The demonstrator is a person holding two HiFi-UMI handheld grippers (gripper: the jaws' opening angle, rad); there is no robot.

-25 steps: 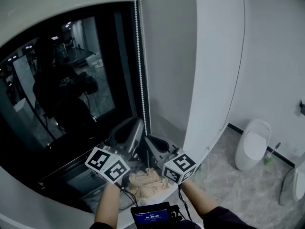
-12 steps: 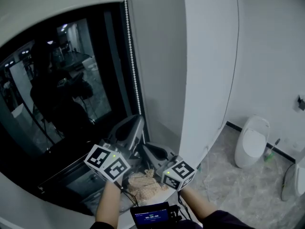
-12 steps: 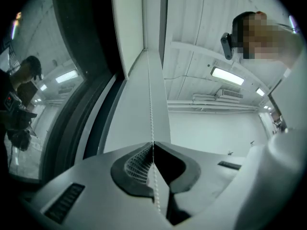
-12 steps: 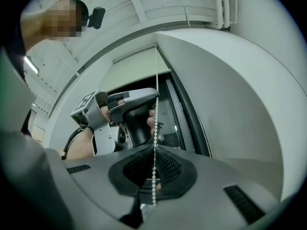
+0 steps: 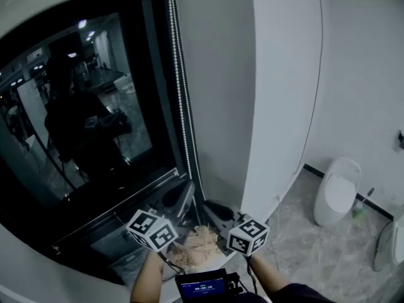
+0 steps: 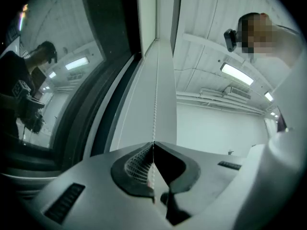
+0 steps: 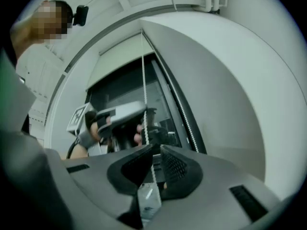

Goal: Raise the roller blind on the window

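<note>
Both grippers sit lower in frame than a second ago. Left gripper is clamped on the bead chain, which hangs white and taut at centre frame, beside the dark window. Right gripper jaws have just been easing apart, with the chain between them. Roller blind is at top of frame.

Glossy dark window glass, smooth matt wall, white beaded chain.

You are working in dim, cool, grey-green light. The dark window glass is acting as a mirror, throwing back small ceiling lamps and a silhouette. In the left gripper view a strip light is glaring white. Both gripper views are bowing straight lines and fading to black at the corners, with nearest surfaces blurring.
</note>
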